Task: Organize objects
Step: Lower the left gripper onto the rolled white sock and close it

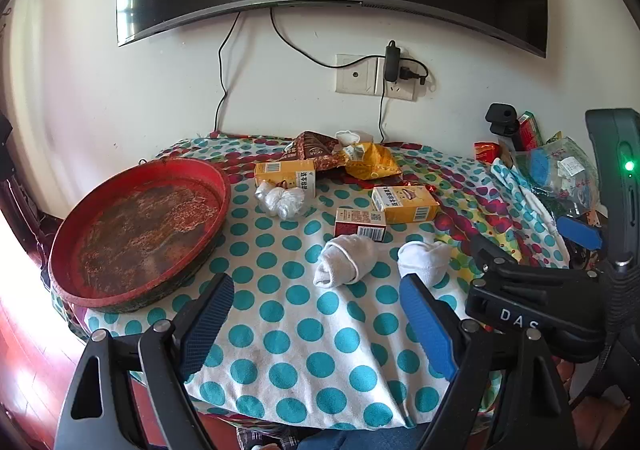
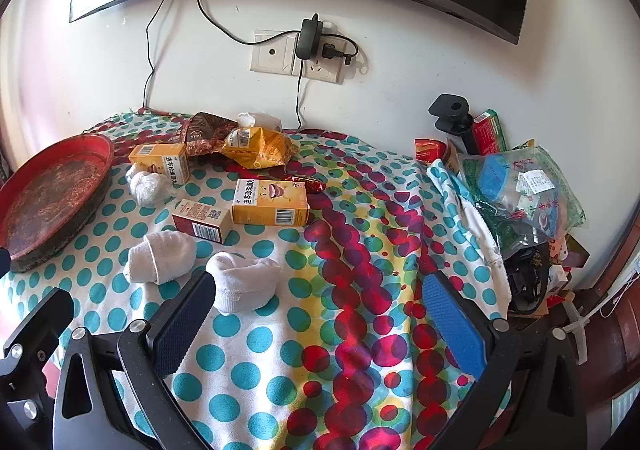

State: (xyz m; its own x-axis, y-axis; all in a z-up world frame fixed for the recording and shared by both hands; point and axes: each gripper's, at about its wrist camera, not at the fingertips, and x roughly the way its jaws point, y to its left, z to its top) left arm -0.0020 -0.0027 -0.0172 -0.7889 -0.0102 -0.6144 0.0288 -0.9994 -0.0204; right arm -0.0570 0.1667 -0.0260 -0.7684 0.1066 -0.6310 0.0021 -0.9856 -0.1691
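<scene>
Left gripper [image 1: 316,324] tilted down over spotted cloth [image 1: 280,350], wide open, empty, right gripper [image 2: 320,324] likewise

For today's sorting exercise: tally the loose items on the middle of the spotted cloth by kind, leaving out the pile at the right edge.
Small cartons: 3 (yellow, yellow, dark red)
Rolled white socks: 2 ()
Snack bags: 2 (brown, yellow)
Red tray: 1
Total: 8

Beside red tray [image 1: 224,185]: teal-dotted white cloth [image 1: 280,346], two white socks [image 1: 346,260], two yellow boxes [image 1: 404,203], one dark-red box [image 1: 360,223]; farther back, seemingly brown wrapper [image 1: 312,147].
</scene>
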